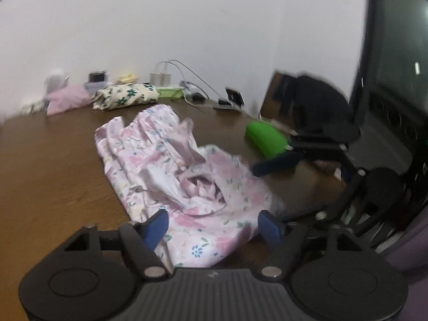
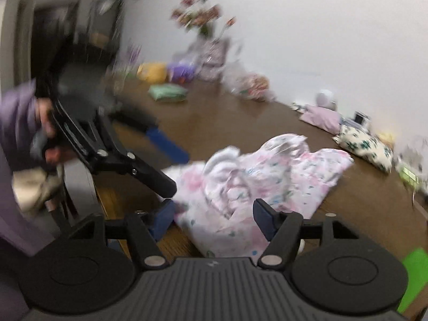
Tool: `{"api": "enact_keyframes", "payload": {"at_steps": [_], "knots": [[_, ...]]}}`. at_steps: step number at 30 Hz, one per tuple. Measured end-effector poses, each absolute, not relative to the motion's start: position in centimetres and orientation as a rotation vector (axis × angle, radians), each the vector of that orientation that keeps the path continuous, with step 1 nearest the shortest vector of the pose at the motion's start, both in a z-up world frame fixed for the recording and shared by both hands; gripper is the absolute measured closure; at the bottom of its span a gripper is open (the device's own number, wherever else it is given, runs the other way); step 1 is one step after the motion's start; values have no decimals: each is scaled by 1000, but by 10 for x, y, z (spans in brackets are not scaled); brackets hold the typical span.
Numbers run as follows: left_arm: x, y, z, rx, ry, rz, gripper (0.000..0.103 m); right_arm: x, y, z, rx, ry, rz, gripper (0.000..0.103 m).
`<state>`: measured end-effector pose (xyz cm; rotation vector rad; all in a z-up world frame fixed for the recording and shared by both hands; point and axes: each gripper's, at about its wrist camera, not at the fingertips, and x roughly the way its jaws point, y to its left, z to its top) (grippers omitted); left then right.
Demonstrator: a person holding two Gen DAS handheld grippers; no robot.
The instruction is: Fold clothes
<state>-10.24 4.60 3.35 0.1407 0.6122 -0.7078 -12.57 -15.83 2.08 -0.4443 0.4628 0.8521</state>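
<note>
A crumpled pink flowered garment (image 1: 176, 176) lies loose on the brown wooden table (image 1: 53, 165), bunched in folds and not yet folded flat. The left gripper (image 1: 214, 226) hangs just over the garment's near edge with its blue-padded fingers (image 1: 156, 227) standing wide apart; the cloth shows between them, but neither pad presses on it. The right gripper (image 2: 214, 220) is likewise spread wide over the garment's near edge, blue pads clear of the fabric, nothing held.

From the left gripper, the right one shows at about two o'clock, beside a bright green object (image 1: 266, 139) on the table. From the right gripper, the left one shows at about ten o'clock, held by a hand (image 2: 49, 133) coming out of a purple sleeve (image 2: 16, 120).

At twelve o'clock from the left gripper, along the white wall (image 1: 187, 26), a cream bundle with dark green flowers (image 1: 125, 96) lies folded, a pink bundle (image 1: 68, 101) to its left at eleven o'clock, and cables (image 1: 195, 80) trail at one o'clock. Much is blurred.
</note>
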Motion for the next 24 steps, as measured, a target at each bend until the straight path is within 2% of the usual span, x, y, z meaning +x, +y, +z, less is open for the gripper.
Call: {"api": "enact_keyframes", "payload": {"at_steps": [4,6,7,8,13,17,19,20,21,22,24], "knots": [[-102,37,24,265,613,-693,30,-123,-151,4,-525,505,871,37],[-105,34,21,329,591,-707,28,-116,-155,1,-484,535,881,55],[-108,31,19,381,585,-710,27,-110,-157,2,-448,558,886,74],[-110,27,18,438,573,-713,26,-102,-159,2,-407,587,892,80],[-123,8,15,656,431,-716,24,-88,-172,14,-286,654,980,96],[-132,5,13,714,373,-732,27,-85,-188,27,-137,711,1104,97],[-135,9,13,693,385,-786,48,-88,-195,33,-102,729,1159,97],[-134,11,14,670,406,-815,67,-91,-199,35,-94,733,1182,97],[-131,13,15,640,435,-837,82,-95,-202,37,-91,730,1190,97],[-128,16,16,605,459,-848,85,-98,-205,39,-92,721,1180,94],[-121,23,20,529,501,-864,87,-110,-213,43,-111,682,1116,57]]}}
